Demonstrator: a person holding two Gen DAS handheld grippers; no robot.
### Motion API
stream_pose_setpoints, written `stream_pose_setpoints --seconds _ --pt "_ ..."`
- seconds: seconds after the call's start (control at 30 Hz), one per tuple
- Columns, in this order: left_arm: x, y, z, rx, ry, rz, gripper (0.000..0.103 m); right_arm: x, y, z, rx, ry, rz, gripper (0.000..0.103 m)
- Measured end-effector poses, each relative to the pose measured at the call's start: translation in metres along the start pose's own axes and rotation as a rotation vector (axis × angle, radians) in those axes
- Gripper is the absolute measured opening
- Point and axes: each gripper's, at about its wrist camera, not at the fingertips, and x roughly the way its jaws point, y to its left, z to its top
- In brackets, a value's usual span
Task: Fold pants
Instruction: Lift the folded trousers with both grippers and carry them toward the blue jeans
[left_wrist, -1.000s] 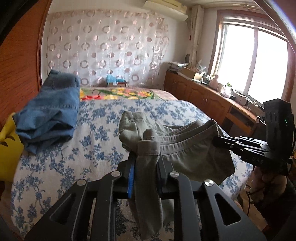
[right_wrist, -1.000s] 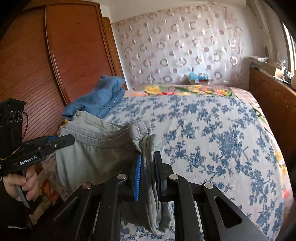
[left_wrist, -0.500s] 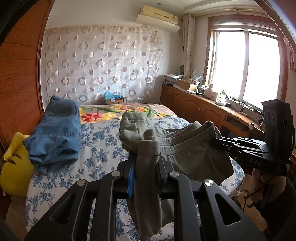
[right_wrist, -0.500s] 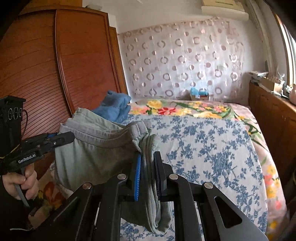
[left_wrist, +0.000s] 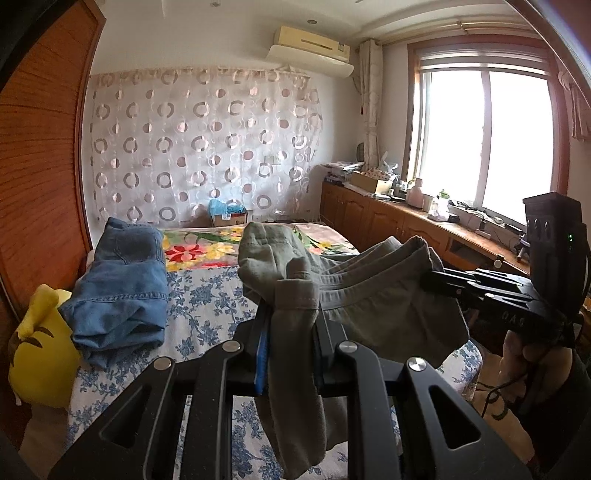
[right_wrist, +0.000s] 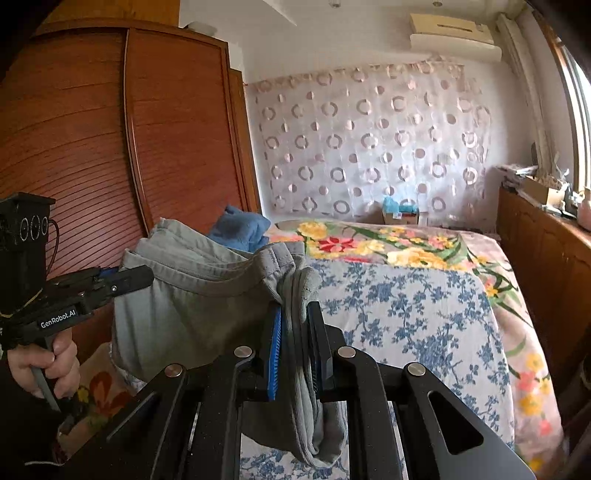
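Nearest, the left tongs (left_wrist: 291, 332) and right tongs (right_wrist: 295, 339) were each clamped tight on the grey pants (left_wrist: 369, 302), held bunched above the bed (right_wrist: 406, 314); folding seemed barely begun. Folded jeans (left_wrist: 122, 288) lay at ten o'clock.

White "GenRobot.AI" lettering on the black body of the left gripper (right_wrist: 133, 278), no other legible text

Pants (left_wrist: 369, 306) lower end cut off by frame bottom, legs unseen.
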Motion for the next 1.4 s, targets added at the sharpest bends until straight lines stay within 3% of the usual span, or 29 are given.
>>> stream_pose_setpoints --seconds 0.43,0.97,1.4 --pt "0.009 0.026 0.009 -0.029 0.008 0.032 0.02 0.04 -0.004 0.016 -0.02 0.014 0.038 0.014" --pt "0.06 0.083 0.016 -0.105 0.051 0.1 0.02 0.15 -0.027 0.059 -0.082 0.082 0.113 0.013" --pt "0.071 0.109 0.038 -0.093 0.028 0.153 0.02 0.2 -0.033 0.096 -0.123 0.075 0.143 0.014"
